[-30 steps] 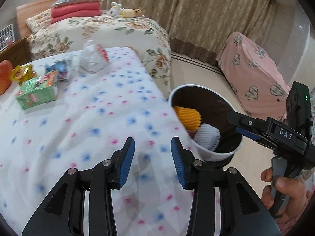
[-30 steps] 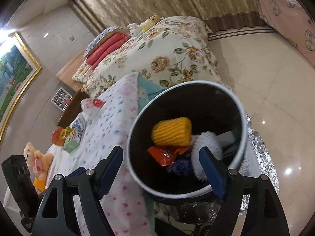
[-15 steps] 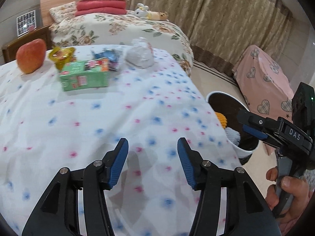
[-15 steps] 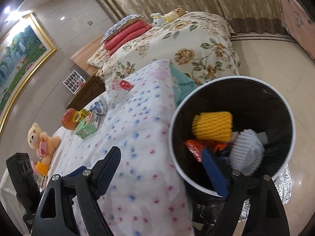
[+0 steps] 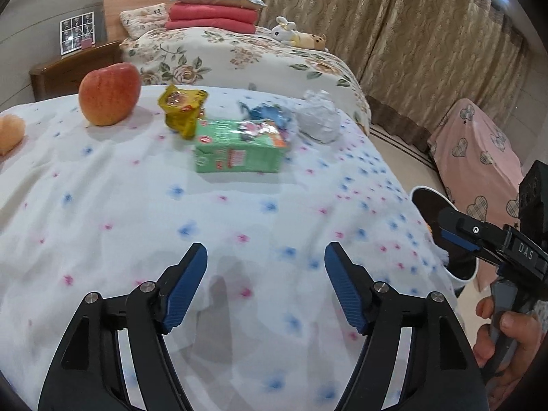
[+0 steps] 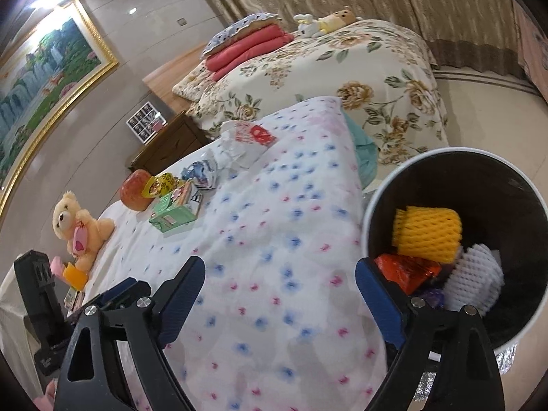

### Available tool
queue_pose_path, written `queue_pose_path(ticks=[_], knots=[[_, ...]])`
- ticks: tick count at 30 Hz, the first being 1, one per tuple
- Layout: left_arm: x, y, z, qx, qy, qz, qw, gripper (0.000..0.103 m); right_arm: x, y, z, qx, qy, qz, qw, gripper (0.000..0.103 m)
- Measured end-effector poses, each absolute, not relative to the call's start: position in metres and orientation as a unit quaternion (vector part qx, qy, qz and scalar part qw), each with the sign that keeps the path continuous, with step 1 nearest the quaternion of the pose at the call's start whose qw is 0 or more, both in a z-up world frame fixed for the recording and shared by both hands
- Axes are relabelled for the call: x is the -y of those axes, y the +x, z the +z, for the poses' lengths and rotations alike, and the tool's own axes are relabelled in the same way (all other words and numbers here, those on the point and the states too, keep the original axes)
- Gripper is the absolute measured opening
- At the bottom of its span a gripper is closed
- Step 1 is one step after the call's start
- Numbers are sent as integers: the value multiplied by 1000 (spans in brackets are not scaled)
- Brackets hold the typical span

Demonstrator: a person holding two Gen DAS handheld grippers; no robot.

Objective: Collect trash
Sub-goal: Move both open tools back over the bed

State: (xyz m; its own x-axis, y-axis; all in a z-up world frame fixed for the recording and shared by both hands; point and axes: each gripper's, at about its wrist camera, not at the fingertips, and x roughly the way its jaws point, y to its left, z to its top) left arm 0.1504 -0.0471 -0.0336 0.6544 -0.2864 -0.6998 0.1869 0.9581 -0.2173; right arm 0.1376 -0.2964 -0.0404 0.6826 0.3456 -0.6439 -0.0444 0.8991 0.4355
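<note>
The left gripper (image 5: 265,267) and right gripper (image 6: 280,282) are both hovering over the white dotted bedsheet (image 5: 137,205) with fingers spread, holding nothing. The green rectangular carton (image 5: 239,152) is lying at 12 o'clock, and the white-rimmed black trash bin (image 6: 493,185) is standing at 3 o'clock beside the bed.

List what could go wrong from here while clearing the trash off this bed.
1. The apple touches the yellow wrapper; a careless grab may roll it or bin it as trash.
2. The left tool could pinch the loose bedsheet under the green carton.
3. The bin sits beside the bed edge; drops may miss.
</note>
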Motion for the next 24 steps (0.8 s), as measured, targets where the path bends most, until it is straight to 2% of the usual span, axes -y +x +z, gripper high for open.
queue_pose_path(ticks=[11,13,19,24], knots=[[17,185,-30,-390,-23,-124,912,87,276,171,-44,-392,185,119,893,92],[13,194,-33,-395,-20,-129,909,88,273,179,-45,-395,185,121,892,99],[2,223,-39,-410,-31,-162,897,88,262,206,-46,-399,173,126,892,99],[6,244,-35,-402,1,-183,897,88,256,231,-45,-395,164,133,894,99]])
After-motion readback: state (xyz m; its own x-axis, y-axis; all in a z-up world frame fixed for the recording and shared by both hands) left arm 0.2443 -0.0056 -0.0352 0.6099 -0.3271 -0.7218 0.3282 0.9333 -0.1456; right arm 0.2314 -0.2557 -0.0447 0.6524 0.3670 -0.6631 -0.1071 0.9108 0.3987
